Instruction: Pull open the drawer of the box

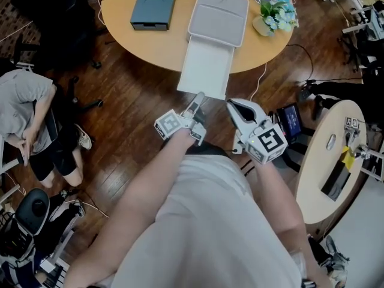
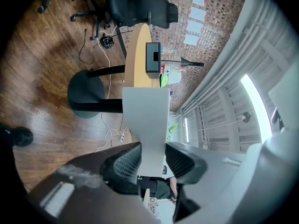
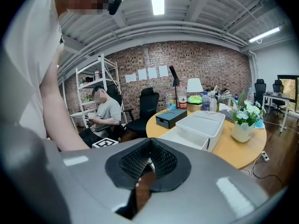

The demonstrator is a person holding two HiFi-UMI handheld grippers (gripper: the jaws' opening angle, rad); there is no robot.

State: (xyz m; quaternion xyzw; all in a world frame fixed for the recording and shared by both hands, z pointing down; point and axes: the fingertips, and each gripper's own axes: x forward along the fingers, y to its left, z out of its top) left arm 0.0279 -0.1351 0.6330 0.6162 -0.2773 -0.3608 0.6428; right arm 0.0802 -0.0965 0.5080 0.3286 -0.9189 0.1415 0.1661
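A white box (image 1: 219, 14) lies on the round wooden table (image 1: 150, 47). Its white drawer (image 1: 206, 69) is pulled far out and overhangs the table's near edge. My left gripper (image 1: 199, 99) is shut on the drawer's front edge. In the left gripper view the front panel (image 2: 147, 120) runs between the two black pads (image 2: 124, 164), which press on either side of it at my left gripper (image 2: 153, 161). My right gripper (image 1: 231, 104) hovers just right of the drawer front, shut and empty. In the right gripper view its jaws (image 3: 148, 161) meet, and the box (image 3: 204, 122) lies ahead.
A dark blue-grey box (image 1: 155, 3) and a vase of flowers (image 1: 273, 17) share the table. A person (image 1: 30, 119) sits at the left. A small round side table (image 1: 333, 155) stands at the right. Cables cross the wooden floor (image 1: 132, 119).
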